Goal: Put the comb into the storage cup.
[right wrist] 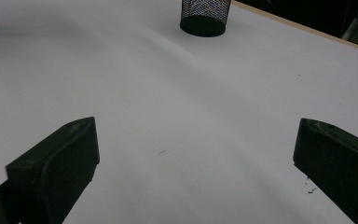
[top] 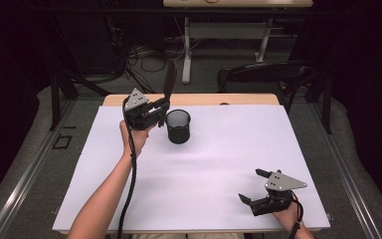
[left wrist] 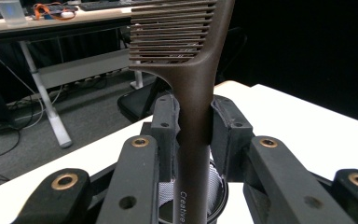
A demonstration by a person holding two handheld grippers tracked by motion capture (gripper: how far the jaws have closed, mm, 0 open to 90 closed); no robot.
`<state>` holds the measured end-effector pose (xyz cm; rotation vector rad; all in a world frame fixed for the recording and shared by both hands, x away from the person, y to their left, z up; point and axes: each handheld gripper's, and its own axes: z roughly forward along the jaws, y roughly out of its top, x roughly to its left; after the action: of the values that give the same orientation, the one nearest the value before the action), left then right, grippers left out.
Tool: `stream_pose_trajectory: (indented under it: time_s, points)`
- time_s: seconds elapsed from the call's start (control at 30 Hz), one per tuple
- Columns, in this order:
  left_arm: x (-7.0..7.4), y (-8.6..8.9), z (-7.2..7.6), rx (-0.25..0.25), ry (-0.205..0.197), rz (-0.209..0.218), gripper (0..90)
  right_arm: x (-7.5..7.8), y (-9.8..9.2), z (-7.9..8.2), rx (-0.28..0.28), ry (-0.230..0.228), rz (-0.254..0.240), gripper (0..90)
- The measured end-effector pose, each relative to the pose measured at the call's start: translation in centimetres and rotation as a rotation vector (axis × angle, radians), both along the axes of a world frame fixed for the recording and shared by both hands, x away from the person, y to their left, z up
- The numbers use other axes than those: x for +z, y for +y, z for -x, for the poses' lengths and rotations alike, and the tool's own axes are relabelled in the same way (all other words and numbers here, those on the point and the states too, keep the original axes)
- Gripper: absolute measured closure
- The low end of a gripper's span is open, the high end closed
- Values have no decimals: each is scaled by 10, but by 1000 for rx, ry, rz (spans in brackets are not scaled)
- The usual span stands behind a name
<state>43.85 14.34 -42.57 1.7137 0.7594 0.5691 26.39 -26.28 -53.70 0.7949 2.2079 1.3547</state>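
Observation:
A dark brown comb [top: 169,79] stands upright in my left gripper [top: 164,104], teeth end up, just left of and above a black mesh cup [top: 178,126] near the table's far edge. In the left gripper view the jaws press on both sides of the comb's handle [left wrist: 193,140], its teeth at the top, and the mesh cup [left wrist: 214,186] sits right below the handle's lower end. My right gripper [top: 254,185] rests open near the front right of the white table [top: 204,169]. In the right gripper view its jaws [right wrist: 196,163] stand wide apart over bare tabletop, with the mesh cup [right wrist: 204,16] far off.
A black chair [top: 266,74] stands behind the table's far edge. Desk legs and cables [top: 189,50] lie on the floor beyond. The wooden table edge [top: 194,99] shows past the white cover.

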Motion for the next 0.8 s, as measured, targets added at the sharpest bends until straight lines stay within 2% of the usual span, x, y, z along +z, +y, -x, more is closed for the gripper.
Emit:
stream_pose_trajectory:
  time_s: [0.17,0.3,0.8]
  points:
    - [1,-2,-1,4,-8,-8,726,0,0,0,0,0,-1,0]
    - [2,-2,-3,8,-8,8,726,0,0,0,1,2,0,0]
    - [5,-8,-8,24,-27,21,726,0,0,0,1,8,-4,0]
